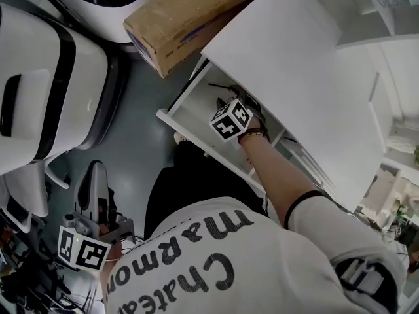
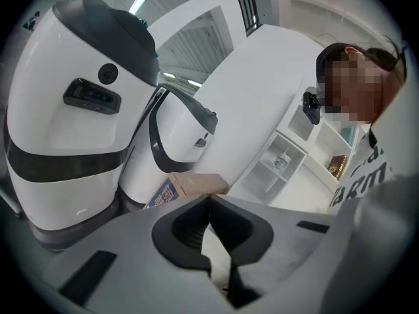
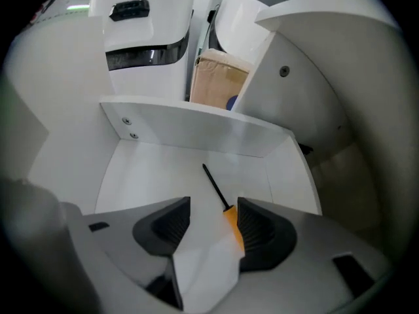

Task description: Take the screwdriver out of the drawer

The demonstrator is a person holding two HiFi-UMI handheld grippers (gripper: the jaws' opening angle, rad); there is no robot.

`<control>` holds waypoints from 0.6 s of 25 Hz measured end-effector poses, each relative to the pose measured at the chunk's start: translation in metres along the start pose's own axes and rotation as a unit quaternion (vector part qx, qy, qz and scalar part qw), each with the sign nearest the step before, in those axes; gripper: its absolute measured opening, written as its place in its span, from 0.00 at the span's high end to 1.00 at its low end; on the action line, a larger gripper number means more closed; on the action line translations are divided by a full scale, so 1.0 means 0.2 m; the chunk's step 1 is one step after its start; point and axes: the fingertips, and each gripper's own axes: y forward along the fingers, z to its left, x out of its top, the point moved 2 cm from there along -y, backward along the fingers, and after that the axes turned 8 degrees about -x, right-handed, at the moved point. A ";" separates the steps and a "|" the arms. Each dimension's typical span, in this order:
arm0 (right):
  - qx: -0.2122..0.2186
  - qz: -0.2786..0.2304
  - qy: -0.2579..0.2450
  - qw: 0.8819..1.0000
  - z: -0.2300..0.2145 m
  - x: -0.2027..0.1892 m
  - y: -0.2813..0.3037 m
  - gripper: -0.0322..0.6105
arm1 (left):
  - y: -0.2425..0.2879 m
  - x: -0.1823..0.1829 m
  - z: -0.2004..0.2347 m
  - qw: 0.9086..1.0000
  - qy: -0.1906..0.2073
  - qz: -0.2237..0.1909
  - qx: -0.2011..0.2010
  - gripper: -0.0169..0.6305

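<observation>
A white drawer [image 3: 150,175] is seen pulled out from under the near edge of a white worktop [image 1: 294,77]. A screwdriver with an orange handle and a thin black shaft [image 3: 232,222] is laid flat on the drawer's floor. Its tip is pointed toward the drawer wall opposite the right gripper [image 3: 214,207]. This gripper is positioned inside the drawer, and its fingers are held moderately apart on either side of the orange handle. The handle is seen just against the inner face of the right-hand finger, while a gap is left to the other finger. The left gripper [image 2: 209,198] is held low at the person's left side, well apart from the drawer. Its fingers are closed tip to tip, with nothing between them. A brown cardboard box [image 1: 183,18] is seen beside a corner of the worktop, next to rounded white machines with black bands [image 1: 39,77].
</observation>
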 end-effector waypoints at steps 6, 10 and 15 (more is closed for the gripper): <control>-0.001 0.016 0.000 1.000 -0.03 0.01 0.08 0.59 | 0.00 -0.01 0.00 1.000 -0.003 0.002 0.003 0.94; -0.004 0.036 0.026 0.999 -0.06 -0.03 0.11 0.59 | 0.00 -0.03 0.01 1.000 -0.004 0.004 0.006 0.94; -0.003 0.038 0.030 0.999 -0.08 -0.04 0.13 0.57 | -0.01 -0.03 0.00 1.000 -0.005 0.003 0.009 0.94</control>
